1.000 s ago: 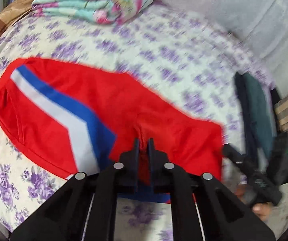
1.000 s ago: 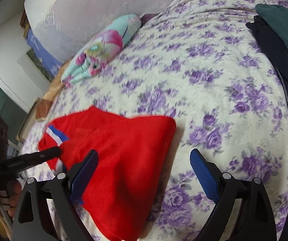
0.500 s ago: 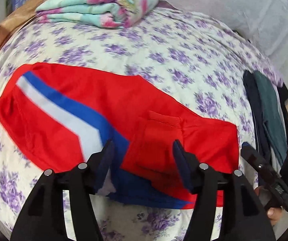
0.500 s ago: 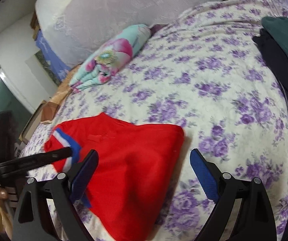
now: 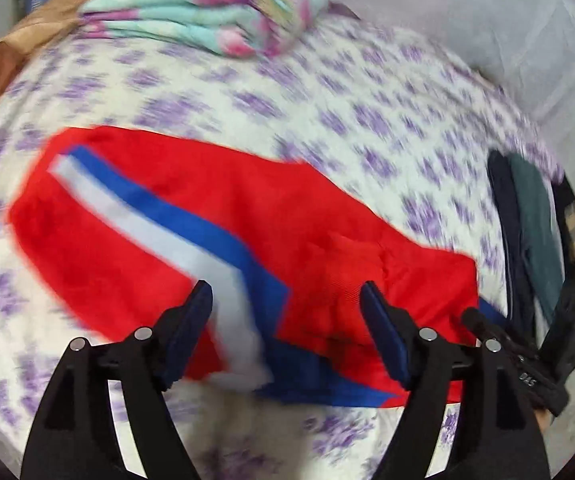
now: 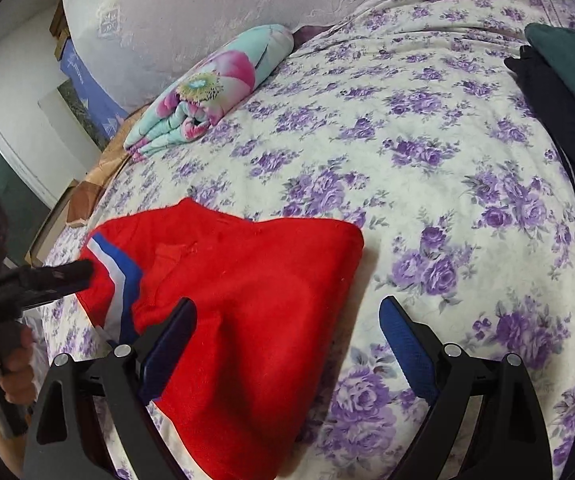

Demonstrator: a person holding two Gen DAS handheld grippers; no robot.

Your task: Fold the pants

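Note:
Red pants (image 5: 215,224) with a white and blue stripe lie folded on the flowered bed sheet (image 5: 327,112). My left gripper (image 5: 287,320) hovers above their near edge, its jaws opening, and the cloth lies below the blue pads untouched. In the right wrist view the same red pants (image 6: 255,292) lie at lower left. My right gripper (image 6: 287,336) stands open over their right edge with nothing pressed between the pads. The left gripper's black tool (image 6: 31,280), held by a hand, shows at the left edge of that view.
A folded floral blanket (image 5: 207,8) lies at the far side of the bed, also seen as a floral blanket (image 6: 207,92). Dark green and navy clothes (image 6: 567,92) are piled at the right edge of the bed. A padded headboard (image 6: 207,8) rises behind.
My left gripper was shut on a pinch of red cloth, then let it go and opened wide while pulling back and up. The pants lie flat now. The right gripper stayed put.

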